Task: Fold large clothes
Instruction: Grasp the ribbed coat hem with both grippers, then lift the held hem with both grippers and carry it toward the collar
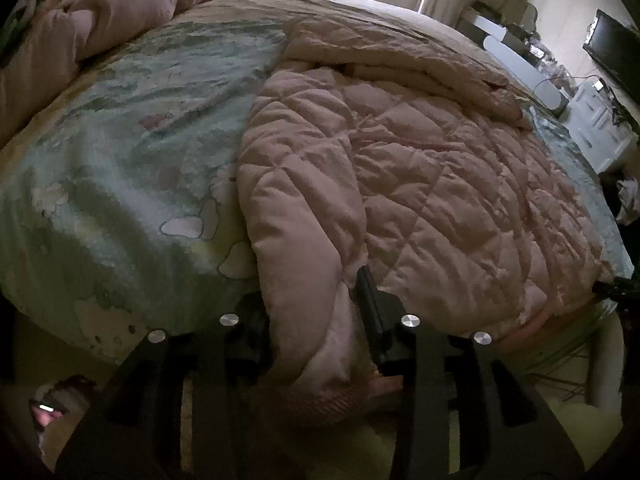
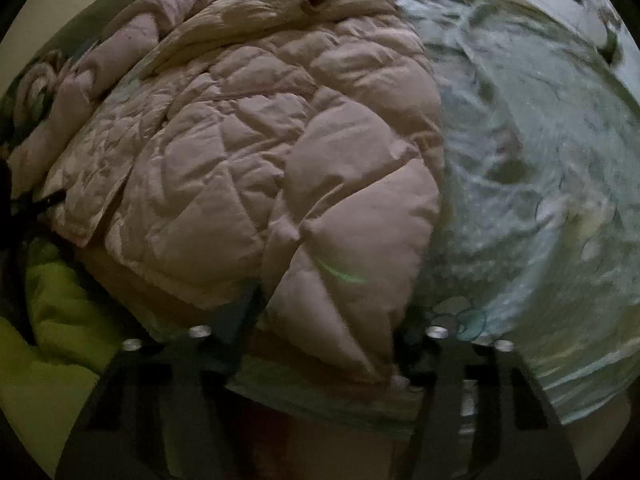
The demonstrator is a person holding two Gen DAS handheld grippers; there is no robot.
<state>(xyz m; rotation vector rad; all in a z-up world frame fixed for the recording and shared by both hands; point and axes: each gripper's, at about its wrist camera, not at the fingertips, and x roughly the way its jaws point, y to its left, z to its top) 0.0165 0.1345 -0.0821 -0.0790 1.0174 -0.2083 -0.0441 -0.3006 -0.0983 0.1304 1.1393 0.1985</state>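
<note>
A pale green printed bedspread (image 1: 120,168) is filling the left of the left wrist view, with a quilted pink coat (image 1: 420,184) lying across it, centre to right. The left gripper (image 1: 312,304) is clenching the coat's near edge at bottom centre, and the right gripper (image 2: 324,320) is pinching its lower corner at the bottom of its own view.

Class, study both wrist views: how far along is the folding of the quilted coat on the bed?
Done: the quilted coat lies spread on the bed cover. In hand: the left hand-held gripper pinches its near edge; the right hand-held gripper straddles the hem corner. Left: no finished fold shows; the folding is still to do.
</note>
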